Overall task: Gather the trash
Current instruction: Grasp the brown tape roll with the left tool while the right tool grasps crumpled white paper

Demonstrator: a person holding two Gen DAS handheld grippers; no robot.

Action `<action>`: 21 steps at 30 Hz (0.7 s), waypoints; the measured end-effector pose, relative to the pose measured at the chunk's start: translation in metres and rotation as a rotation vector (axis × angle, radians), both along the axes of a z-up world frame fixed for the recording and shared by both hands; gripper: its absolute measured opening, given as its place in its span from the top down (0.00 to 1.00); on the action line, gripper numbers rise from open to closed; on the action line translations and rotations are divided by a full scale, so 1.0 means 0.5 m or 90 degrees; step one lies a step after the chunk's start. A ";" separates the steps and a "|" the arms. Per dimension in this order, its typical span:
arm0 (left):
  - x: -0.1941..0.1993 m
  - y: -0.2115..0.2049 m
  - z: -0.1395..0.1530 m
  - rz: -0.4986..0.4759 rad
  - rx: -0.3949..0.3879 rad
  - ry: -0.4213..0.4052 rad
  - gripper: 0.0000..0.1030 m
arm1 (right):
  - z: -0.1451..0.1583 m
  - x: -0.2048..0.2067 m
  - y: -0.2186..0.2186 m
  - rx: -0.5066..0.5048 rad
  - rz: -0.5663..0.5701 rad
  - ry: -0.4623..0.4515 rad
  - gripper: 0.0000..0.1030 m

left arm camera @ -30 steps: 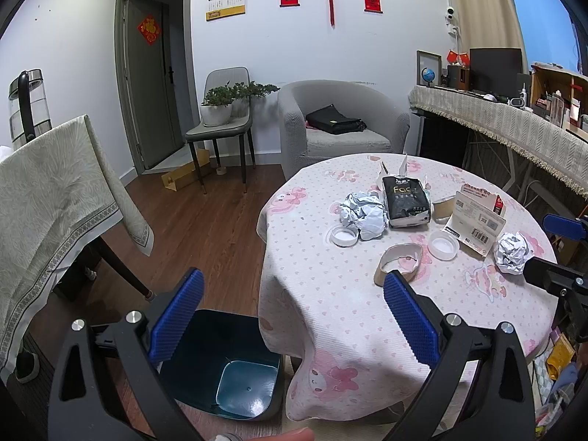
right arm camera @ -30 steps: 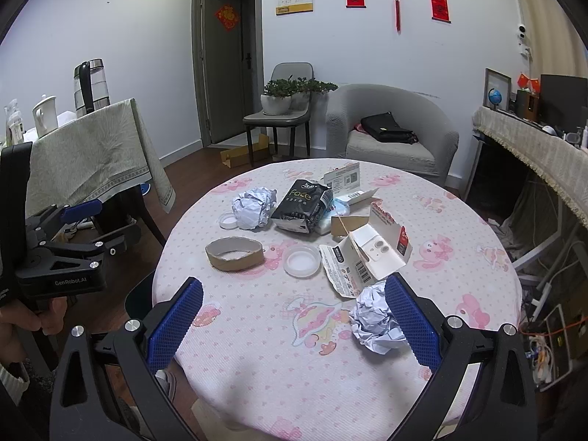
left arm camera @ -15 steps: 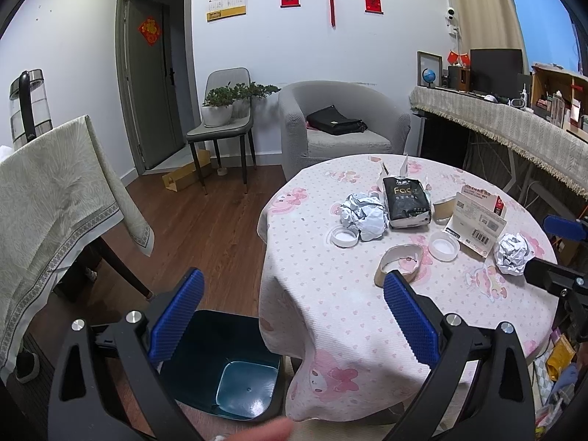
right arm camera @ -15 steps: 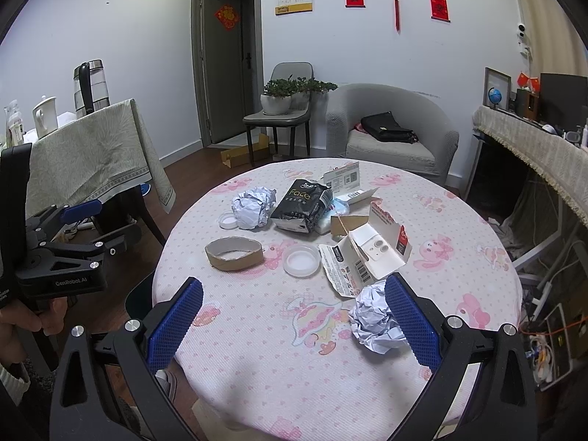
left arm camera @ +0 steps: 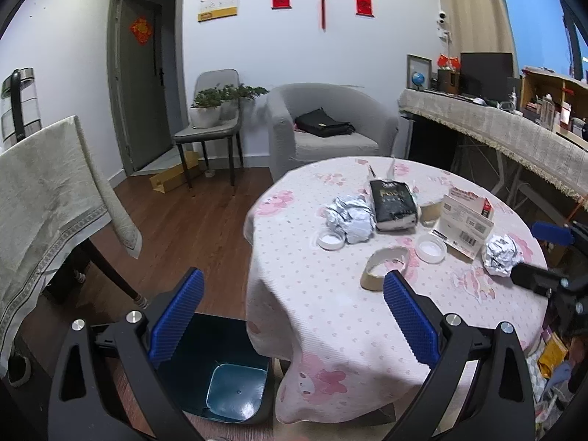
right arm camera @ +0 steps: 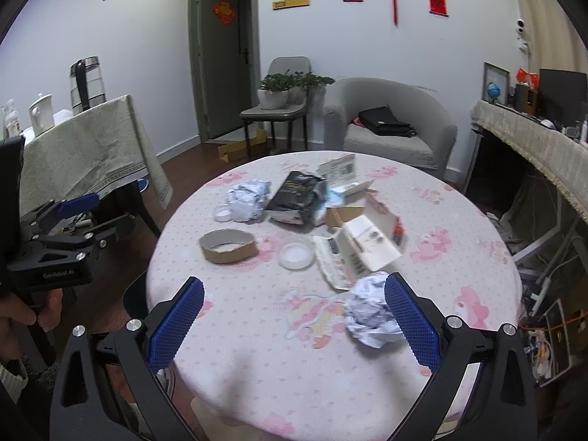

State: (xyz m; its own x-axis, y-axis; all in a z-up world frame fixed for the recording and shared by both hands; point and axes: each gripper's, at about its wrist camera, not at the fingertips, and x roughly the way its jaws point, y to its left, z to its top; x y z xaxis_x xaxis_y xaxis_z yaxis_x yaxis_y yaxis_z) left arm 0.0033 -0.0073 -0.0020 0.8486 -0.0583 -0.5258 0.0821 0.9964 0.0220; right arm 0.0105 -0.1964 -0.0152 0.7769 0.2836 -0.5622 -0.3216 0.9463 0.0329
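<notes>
1. On the round table [right arm camera: 422,386], under its pink-print cloth, the trash is lying scattered; the teal bin [left arm camera: 235,378] is sitting on the floor just beside the table's left edge, below your left gripper [left arm camera: 294,316]. Nothing is showing in the bin yet.
2. Largest items: the black snack bag [right arm camera: 294,198] and the opened white carton [right arm camera: 367,246] are lying near the middle, touching other scraps. Both are probably light and crushable; you would be taking the bag across its flat body and the carton at a flap edge.
3. Next: the cardboard tape ring [right arm camera: 228,246] is looking stiff but thin; pinch one wall, not across the hoop.
4. Two crumpled paper balls: the nearer ball [right arm camera: 371,312] is sitting just in front of your right gripper [right arm camera: 294,319], touching its right finger in the view. It is likely soft and springy, so squeeze through the middle.
5. Smallest: the white lid [right arm camera: 296,255] and the second lid [right arm camera: 223,215] are lying flat and look slippery; grip at the rim.
6. Both tongs are standing wide, holding nothing.
7. Against one second earlier, you are barely moving: the left view is shifting slightly and no object is changing place.
</notes>
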 end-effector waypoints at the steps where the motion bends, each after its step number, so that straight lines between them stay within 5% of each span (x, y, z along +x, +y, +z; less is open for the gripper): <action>1: 0.002 -0.002 -0.002 -0.008 -0.001 0.003 0.04 | -0.001 0.002 -0.010 0.004 -0.004 0.001 0.03; 21: 0.098 -0.063 -0.066 -0.216 -0.004 0.080 0.31 | -0.046 0.075 -0.076 0.007 -0.004 0.070 0.16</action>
State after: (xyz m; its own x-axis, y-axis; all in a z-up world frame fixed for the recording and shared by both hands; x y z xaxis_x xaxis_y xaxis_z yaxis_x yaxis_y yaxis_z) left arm 0.0523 -0.0386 -0.0351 0.7090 -0.3296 -0.6235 0.4098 0.9120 -0.0160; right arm 0.0478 -0.2343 -0.0381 0.7128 0.2862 -0.6403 -0.3100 0.9475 0.0783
